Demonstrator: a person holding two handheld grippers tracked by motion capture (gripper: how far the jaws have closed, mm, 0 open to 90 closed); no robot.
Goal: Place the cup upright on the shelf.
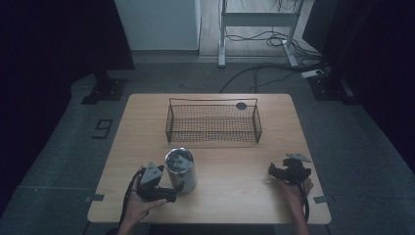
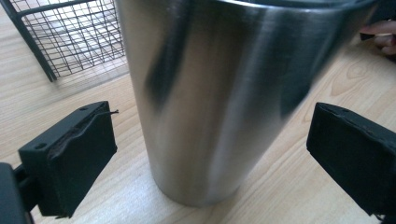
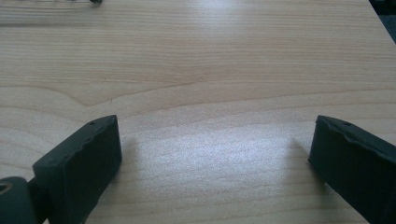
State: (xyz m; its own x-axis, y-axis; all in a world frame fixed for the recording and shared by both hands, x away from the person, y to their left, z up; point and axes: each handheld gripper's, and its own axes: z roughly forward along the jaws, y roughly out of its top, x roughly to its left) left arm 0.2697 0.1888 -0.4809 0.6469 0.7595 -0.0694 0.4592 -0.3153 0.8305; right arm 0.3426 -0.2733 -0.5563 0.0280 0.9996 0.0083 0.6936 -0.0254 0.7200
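Note:
A tall stainless steel cup [image 1: 180,170] stands upright on the wooden table [image 1: 235,191], near its front left. My left gripper [image 1: 172,190] sits just left of the cup and is open. In the left gripper view the cup [image 2: 219,98] rises between the two black jaws, and a gap shows on each side, so neither pad [image 2: 70,154] touches it. My right gripper [image 1: 275,171] rests low at the table's front right, open, with bare wood between its pads [image 3: 79,163].
A black wire basket [image 1: 213,121] stands at the back middle of the table, with nothing visible inside; its corner [image 2: 51,42] appears beyond the cup. A small dark disc [image 1: 241,105] lies behind it. Floor cables and a desk frame lie past the far edge.

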